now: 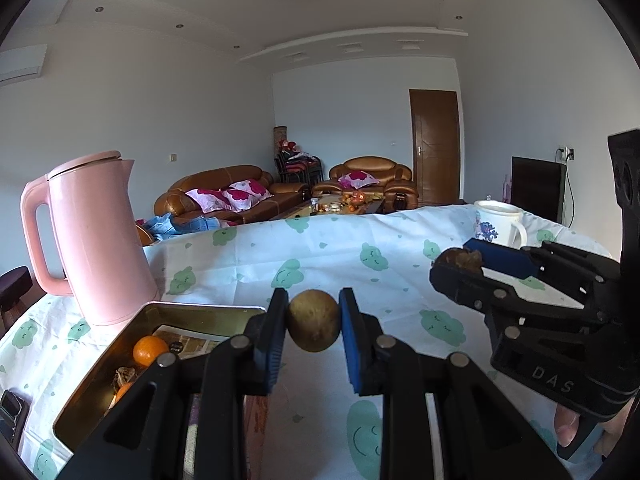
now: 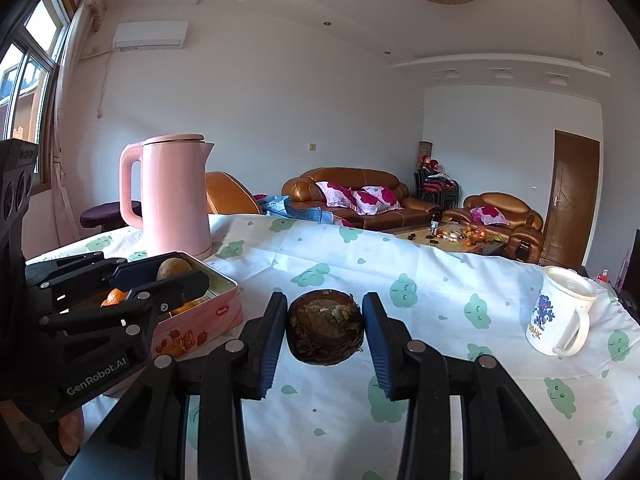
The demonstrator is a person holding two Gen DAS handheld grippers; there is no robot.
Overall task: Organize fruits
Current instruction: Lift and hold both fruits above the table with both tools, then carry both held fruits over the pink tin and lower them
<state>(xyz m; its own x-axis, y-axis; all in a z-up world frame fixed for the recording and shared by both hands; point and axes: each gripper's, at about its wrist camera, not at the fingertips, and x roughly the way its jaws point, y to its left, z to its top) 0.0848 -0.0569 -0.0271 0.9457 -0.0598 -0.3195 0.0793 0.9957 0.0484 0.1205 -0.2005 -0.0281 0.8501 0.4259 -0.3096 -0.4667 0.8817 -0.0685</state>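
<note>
My left gripper [image 1: 314, 322] is shut on a brown kiwi [image 1: 314, 326] and holds it above the table, just right of the open pink tin box [image 1: 96, 392]. The tin holds an orange [image 1: 149, 350] and other fruit pieces. In the right wrist view the left gripper [image 2: 176, 274] with the kiwi [image 2: 173, 268] hangs over the tin [image 2: 208, 320]. My right gripper [image 2: 325, 330] is shut on a dark brown shrivelled fruit [image 2: 326, 326], above the table. It also shows in the left wrist view [image 1: 460, 262] at the right.
A pink kettle [image 1: 94, 236] stands behind the tin at the left. A white mug [image 2: 560, 310] stands at the right of the table. The tablecloth [image 1: 320, 252] is white with green clouds. A phone [image 1: 12, 408] lies at the left edge.
</note>
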